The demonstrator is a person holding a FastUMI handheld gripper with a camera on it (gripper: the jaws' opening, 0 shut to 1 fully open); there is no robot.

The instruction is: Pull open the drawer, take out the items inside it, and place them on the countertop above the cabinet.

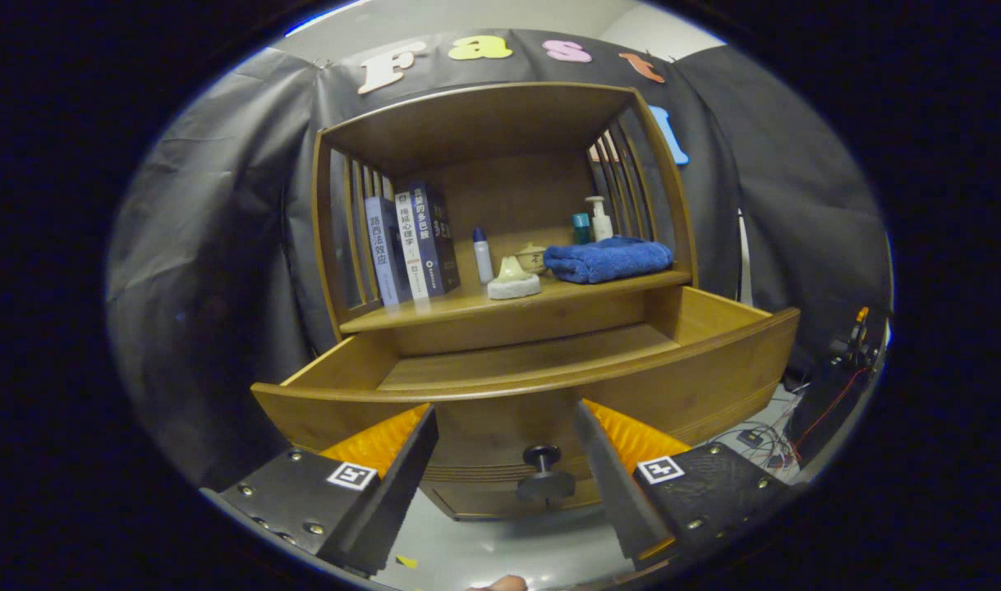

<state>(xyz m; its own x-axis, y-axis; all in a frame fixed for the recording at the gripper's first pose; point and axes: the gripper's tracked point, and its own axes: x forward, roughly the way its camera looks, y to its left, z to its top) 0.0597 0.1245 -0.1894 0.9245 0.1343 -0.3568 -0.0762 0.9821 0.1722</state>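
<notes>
drawer (pixel 533 373) pulled out under the surface (pixel 500 300), its visible floor bare | my fingers (pixel 397 472) apart, gripping nothing, either side of the knob (pixel 543 472) | towel (pixel 607 258) on surface above drawer, so unloading looks done or near done

- Pale blue book (pixel 383 250) on the shelf: spine reads 路西法效应
- White book (pixel 411 246) beside it: spine reads 拖延心理学
- Dark book (pixel 436 238): spine lettering too blurred to read
- Gripper (pixel 504 408), fingers spread apart either side of the drawer knob (pixel 541 472): a square black-and-white coded marker (pixel 351 475) on each finger base, no words
</notes>
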